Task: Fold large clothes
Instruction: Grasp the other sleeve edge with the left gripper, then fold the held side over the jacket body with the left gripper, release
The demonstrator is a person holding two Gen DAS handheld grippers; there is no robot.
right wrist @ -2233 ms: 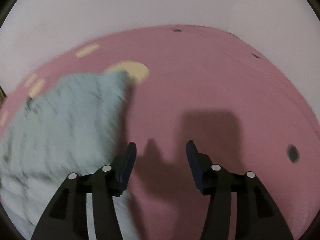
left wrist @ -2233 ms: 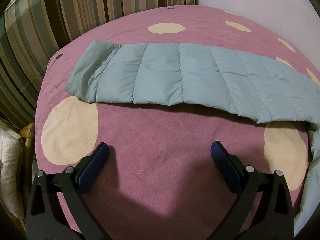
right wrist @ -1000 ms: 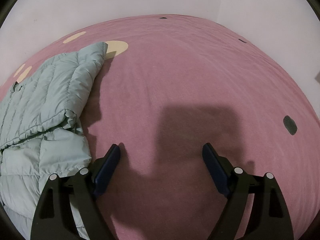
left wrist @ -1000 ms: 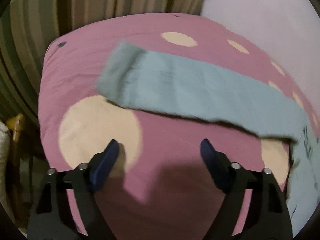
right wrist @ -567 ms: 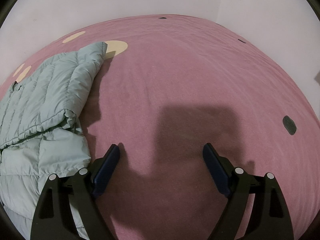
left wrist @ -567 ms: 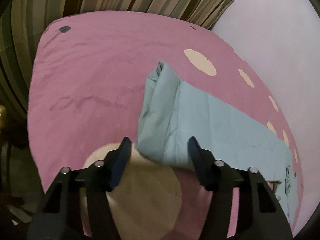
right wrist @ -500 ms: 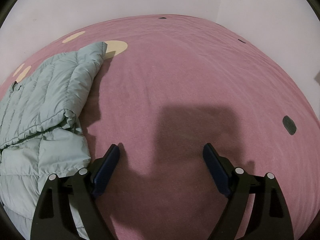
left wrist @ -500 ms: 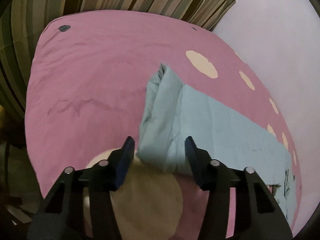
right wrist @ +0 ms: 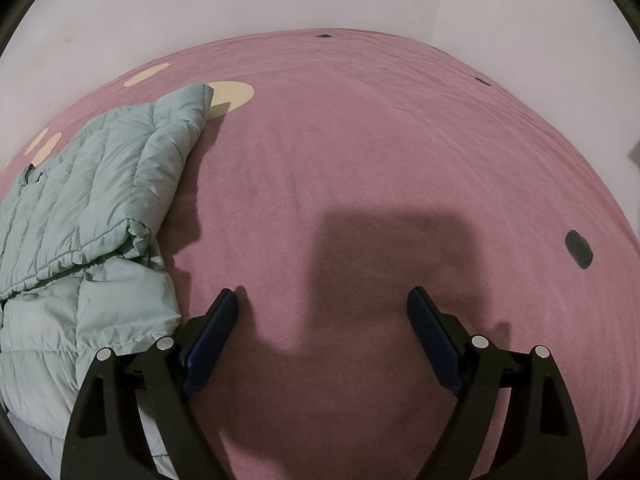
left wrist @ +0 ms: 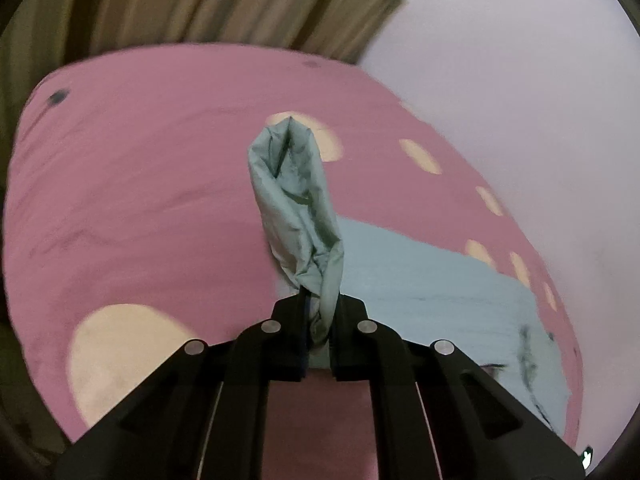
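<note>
Gripping one jacket sleeve (left wrist: 296,200), left tool (left wrist: 320,312); right tool (right wrist: 322,312) gapes.

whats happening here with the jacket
A person with a gripper in each hand is folding a pale green puffer jacket on a pink spotted bedspread. The left gripper has just closed its jaws on the end of a sleeve and holds it raised off the bed. The right gripper hovers open beside the jacket, holding nothing.

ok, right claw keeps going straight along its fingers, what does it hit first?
Most likely the bare pink bedcover. The right claw is open and empty, and the teal puffer jacket lies off to its left. Depth is unclear.
</note>
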